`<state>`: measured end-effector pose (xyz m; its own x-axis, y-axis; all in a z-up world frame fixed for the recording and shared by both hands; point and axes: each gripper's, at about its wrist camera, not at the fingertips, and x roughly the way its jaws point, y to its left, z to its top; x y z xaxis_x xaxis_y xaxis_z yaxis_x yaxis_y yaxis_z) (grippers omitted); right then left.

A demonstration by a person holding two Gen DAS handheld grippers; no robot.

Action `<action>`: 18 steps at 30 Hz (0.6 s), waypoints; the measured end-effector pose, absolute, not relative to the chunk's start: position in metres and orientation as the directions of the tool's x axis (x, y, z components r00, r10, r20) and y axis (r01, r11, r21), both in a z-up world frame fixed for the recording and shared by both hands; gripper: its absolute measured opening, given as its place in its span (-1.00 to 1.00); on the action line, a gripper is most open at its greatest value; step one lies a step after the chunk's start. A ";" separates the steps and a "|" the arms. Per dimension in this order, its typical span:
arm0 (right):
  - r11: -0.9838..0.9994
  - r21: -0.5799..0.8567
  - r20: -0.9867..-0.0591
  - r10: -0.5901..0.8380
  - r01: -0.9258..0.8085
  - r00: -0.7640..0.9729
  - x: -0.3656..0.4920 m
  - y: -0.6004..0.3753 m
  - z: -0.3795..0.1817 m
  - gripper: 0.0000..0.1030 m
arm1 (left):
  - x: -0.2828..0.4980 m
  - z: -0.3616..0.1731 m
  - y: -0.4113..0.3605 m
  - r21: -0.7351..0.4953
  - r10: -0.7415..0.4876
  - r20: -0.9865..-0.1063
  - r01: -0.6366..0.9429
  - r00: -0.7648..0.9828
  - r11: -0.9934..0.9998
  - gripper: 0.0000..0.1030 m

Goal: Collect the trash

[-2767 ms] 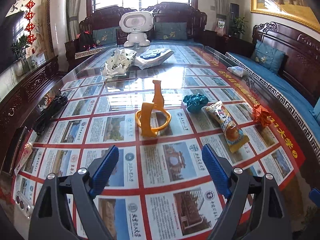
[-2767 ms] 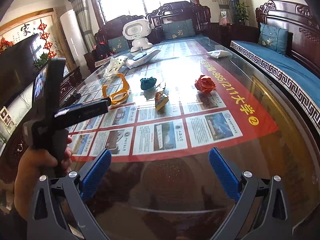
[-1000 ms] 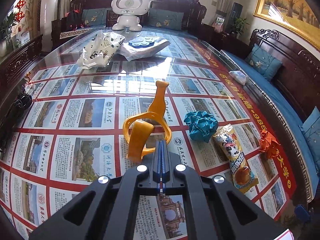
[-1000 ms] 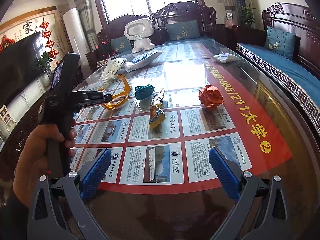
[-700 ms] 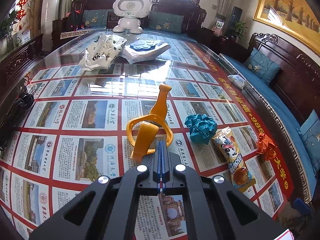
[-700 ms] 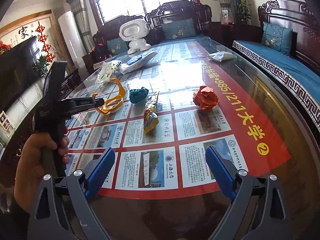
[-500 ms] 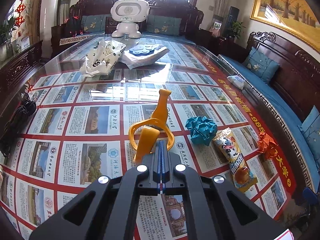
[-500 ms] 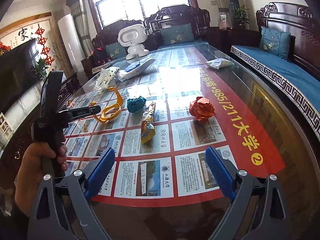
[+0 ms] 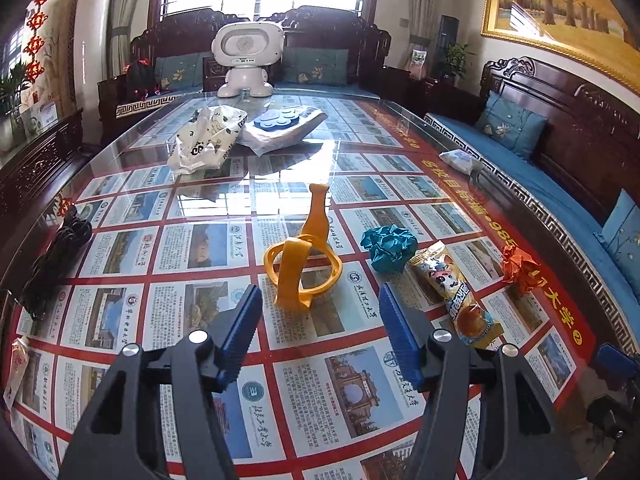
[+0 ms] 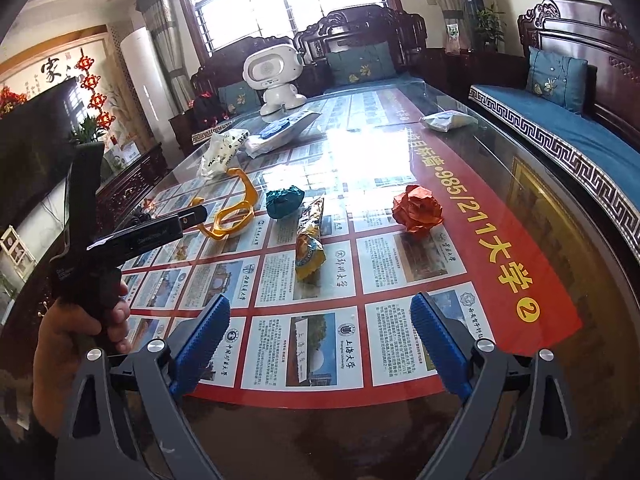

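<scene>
A long glass-topped table [image 9: 400, 168] with rows of printed university cards and a red banner strip beneath the glass fills both views, ringed by dark carved wooden sofas with blue cushions [image 9: 512, 130]. At the far end stands a white rounded toy robot [image 9: 248, 60], back-lit by a bright window.

On the glass in front of the robot lie a crumpled white plastic bag with black print [image 9: 206, 138] and a flat white packet with a blue paw-shaped piece on it [image 9: 284, 124].

The left gripper [image 9: 320, 332] hovers low over the table with its blue pads spread wide and nothing between them. Just beyond them lies an orange plastic strap looped into a ring [image 9: 302, 260], one end sticking up and away toward the window, the other drooping toward the camera. The right gripper [image 10: 318, 344] is likewise wide open and empty, near the table's front edge.

To the strap's right sits a crumpled teal paper ball [image 9: 388, 246]. Just beside it lies a yellow-and-white snack wrapper [image 9: 452, 292], its long axis running from the far side toward the near edge. Farther right is a crumpled orange-red paper ball [image 9: 518, 266], apart from the wrapper.

Only the right wrist view shows the person's left hand [image 10: 80, 320] around the black handle, a dark television [image 10: 32, 144] and red knot ornaments on the left wall. Only the left wrist view shows a black bundle [image 9: 56, 256] at the table's left edge and a gold-framed painting of autumn trees [image 9: 560, 12].
</scene>
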<state>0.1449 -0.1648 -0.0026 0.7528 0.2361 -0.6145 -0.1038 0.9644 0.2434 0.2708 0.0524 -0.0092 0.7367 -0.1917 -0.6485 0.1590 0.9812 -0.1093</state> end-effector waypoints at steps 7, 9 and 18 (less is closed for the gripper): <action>0.964 0.239 -0.610 0.242 -0.116 0.755 0.143 -0.160 0.003 0.72 | 0.300 -0.022 0.054 -0.055 -0.101 -0.694 0.087 0.713 0.995 0.21; 0.965 0.231 -0.608 0.242 -0.123 0.756 0.143 -0.158 0.005 0.72 | 0.314 -0.029 0.052 -0.050 -0.088 -0.716 0.074 0.692 0.996 0.07; 0.969 0.225 -0.614 0.224 -0.104 0.756 0.150 -0.162 0.003 0.72 | 0.325 -0.039 0.049 -0.080 -0.115 -0.738 0.082 0.665 0.993 -0.69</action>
<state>0.1502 -0.1619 0.0031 0.7564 0.2244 -0.6144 -0.1042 0.9687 0.2255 0.3253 0.0487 -0.0391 0.6648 -0.1146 -0.7382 0.0822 0.9934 -0.0802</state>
